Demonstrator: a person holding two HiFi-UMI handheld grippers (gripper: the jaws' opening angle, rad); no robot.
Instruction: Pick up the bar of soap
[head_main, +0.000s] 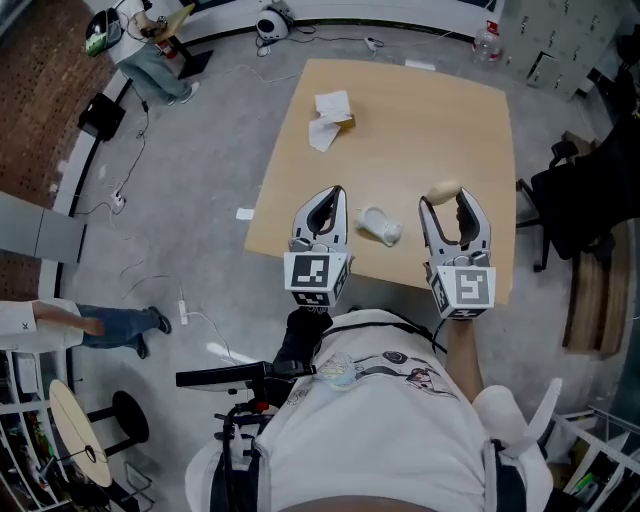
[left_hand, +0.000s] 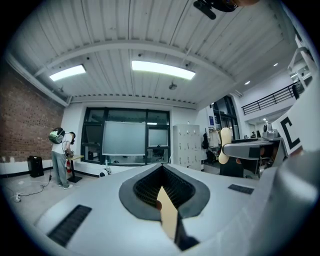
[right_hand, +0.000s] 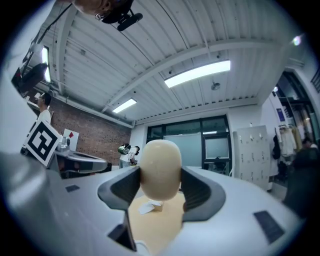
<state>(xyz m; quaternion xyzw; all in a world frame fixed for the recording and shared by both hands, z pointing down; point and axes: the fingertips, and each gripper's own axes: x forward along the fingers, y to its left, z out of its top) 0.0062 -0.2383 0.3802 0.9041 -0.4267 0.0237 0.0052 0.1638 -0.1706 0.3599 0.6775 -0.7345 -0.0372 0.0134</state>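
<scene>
- Soap (right_hand: 160, 170): cream oval bar, upright, clamped between the jaws of the right gripper (right_hand: 161, 192) and raised off the table (head_main: 420, 110), over its near right part.
- Right gripper: both pads press the bar's sides; its rounded top stands clear above them.
- Left gripper (head_main: 325, 208): jaws closed together with nothing between them, held level beside the right one over the near table edge.
- White object (head_main: 378, 226): lies on the table between the two grippers.
- Crumpled paper (head_main: 328, 112): far side of the table, well apart.
</scene>
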